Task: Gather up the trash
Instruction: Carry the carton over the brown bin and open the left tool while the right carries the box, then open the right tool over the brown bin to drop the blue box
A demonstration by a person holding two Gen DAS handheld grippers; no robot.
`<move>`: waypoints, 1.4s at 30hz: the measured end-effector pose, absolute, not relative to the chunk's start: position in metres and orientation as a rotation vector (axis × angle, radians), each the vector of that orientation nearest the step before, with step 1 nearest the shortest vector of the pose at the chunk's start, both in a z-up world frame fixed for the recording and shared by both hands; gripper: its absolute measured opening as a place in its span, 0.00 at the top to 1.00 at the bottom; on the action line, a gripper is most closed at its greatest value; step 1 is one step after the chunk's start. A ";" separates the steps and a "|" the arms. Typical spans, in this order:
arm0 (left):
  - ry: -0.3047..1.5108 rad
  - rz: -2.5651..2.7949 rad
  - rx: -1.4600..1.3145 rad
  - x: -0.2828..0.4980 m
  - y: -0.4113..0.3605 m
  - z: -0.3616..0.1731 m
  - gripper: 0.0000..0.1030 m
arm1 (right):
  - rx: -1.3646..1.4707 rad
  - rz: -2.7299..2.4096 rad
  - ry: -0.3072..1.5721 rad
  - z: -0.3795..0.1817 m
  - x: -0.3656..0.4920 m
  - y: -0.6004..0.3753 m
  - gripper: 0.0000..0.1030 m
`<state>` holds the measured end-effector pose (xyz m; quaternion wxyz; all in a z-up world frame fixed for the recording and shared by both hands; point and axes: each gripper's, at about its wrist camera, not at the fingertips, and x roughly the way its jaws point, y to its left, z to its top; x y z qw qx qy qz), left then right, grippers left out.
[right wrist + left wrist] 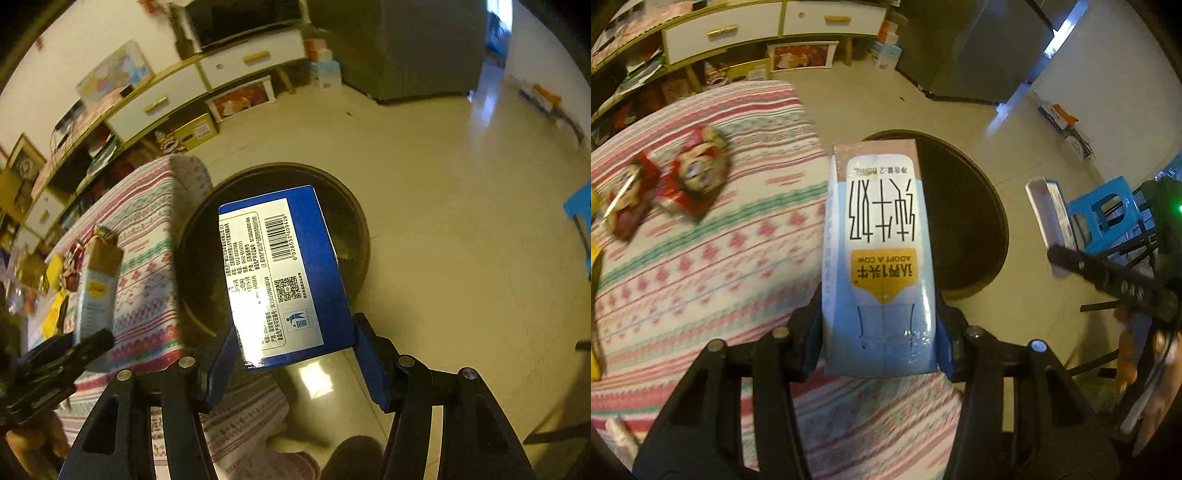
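Note:
My left gripper [879, 332] is shut on a light-blue milk carton [877, 258], held over the table edge with its far end above the round dark trash bin [964, 221] on the floor. That carton also shows in the right wrist view [96, 284]. My right gripper [295, 354] is shut on a dark blue box with a white label [291, 273], held above the same bin [354, 221]. The blue box and the right gripper's finger also show at the right of the left wrist view [1052, 218].
A table with a pink-striped cloth [701, 258] carries red snack wrappers [683, 177] and yellow packets [55, 291]. A white drawer cabinet [738, 29] stands behind. A blue stool [1108, 210] stands at the right. A grey cabinet [406, 48] is at the back.

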<state>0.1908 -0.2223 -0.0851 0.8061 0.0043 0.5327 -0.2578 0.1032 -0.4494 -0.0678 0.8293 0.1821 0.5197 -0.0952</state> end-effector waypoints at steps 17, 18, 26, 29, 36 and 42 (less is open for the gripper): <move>1.104 -0.490 0.092 0.212 -0.285 -0.112 0.49 | 0.471 -0.235 1.143 -0.091 0.110 -0.473 0.41; 1.103 -0.487 0.099 0.214 -0.286 -0.113 0.46 | 0.473 -0.237 1.142 -0.091 0.109 -0.473 0.41; 1.075 -0.431 0.140 0.208 -0.263 -0.097 0.17 | 0.445 -0.246 1.148 -0.090 0.116 -0.465 0.41; 1.050 -0.445 0.169 0.197 -0.251 -0.084 0.12 | 0.426 -0.244 1.153 -0.090 0.122 -0.458 0.41; 1.016 -0.468 0.200 0.167 -0.196 -0.053 0.01 | 0.382 -0.235 1.171 -0.096 0.135 -0.439 0.41; 1.000 -0.417 0.164 0.154 -0.139 -0.037 0.01 | 0.373 -0.227 1.160 -0.099 0.146 -0.429 0.41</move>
